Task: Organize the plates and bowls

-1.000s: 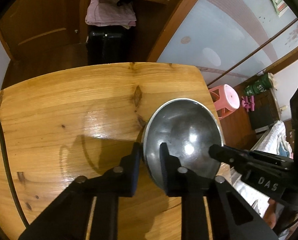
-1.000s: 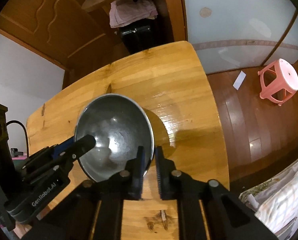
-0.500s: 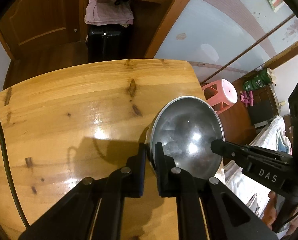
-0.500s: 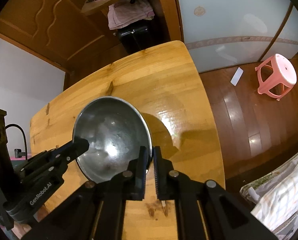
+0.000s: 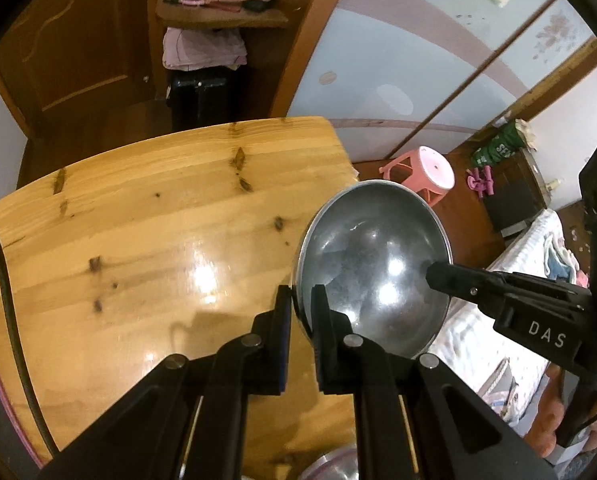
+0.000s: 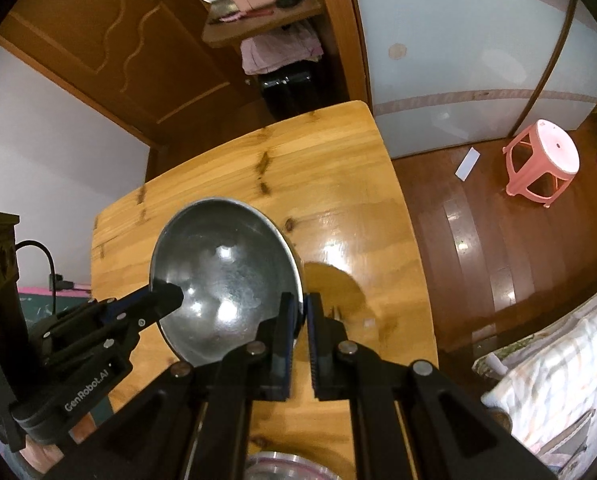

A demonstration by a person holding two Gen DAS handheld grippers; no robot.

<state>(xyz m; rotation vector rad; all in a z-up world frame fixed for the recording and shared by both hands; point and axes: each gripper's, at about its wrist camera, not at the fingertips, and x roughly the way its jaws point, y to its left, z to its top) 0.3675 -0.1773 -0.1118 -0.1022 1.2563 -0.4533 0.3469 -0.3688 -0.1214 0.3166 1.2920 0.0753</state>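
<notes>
Steel bowl (image 5: pixel 372 264), left wrist view: left hand-held gripper (image 5: pixel 301 308) pinches its near-left rim, one finger outside, one inside the bowl. Bowl hangs clear of the wooden bench (image 5: pixel 158 240), past the bench's right edge, open face toward the camera. Right hand-held gripper (image 5: pixel 438 272) comes in from the right and pinches the opposite rim; white lettering "DAS" readable on its body. Beyond the bowl, on the floor, a pink stool (image 5: pixel 426 172); further right a green bag (image 5: pixel 498 148) with white letters, too small to read. Below the left hand-held gripper, at the bottom edge, part of a second metal dish (image 5: pixel 330 466). Black cable (image 5: pixel 6 300) runs down the bench's left side.

Right wrist view: right hand-held gripper (image 6: pixel 303 312) closed on the bowl's (image 6: pixel 222 276) right rim, blue pads either side of the thin edge. Bowl sits left of the fingers, above the bench (image 6: pixel 338 184), its shadow just right of the fingertips. Left hand-held gripper (image 6: pixel 164 294) grips the far-left rim; "GenRobot.AI" printed in white on its body. Pink stool (image 6: pixel 546 164) well off to the right on the floor, a white slip of paper (image 6: pixel 468 164) near it. Rim of another metal dish (image 6: pixel 286 466) at the bottom edge.
</notes>
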